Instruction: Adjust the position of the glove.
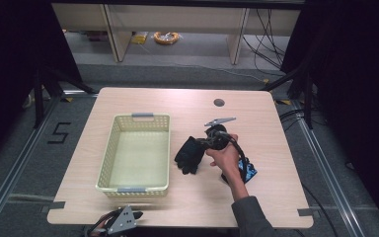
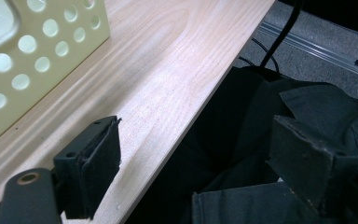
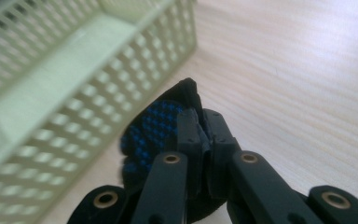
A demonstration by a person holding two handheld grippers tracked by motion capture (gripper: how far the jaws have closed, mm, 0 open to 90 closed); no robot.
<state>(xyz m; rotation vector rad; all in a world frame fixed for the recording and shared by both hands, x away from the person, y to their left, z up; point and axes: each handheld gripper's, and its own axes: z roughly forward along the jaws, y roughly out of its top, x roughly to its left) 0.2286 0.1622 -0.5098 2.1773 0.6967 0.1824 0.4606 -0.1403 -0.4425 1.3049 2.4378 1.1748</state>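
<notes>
Right gripper view showed the right tool (image 3: pixel 200 140) clamped thinly on a black glove (image 3: pixel 161 128) at centre frame, beside the basket (image 3: pixel 74 93); that shallow pinch could slip. The left tool (image 2: pixel 196 163) gaped wide.

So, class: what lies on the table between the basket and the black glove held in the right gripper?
Nothing: in the high view only bare table separates the basket from the glove, which the right gripper pinches.
</notes>
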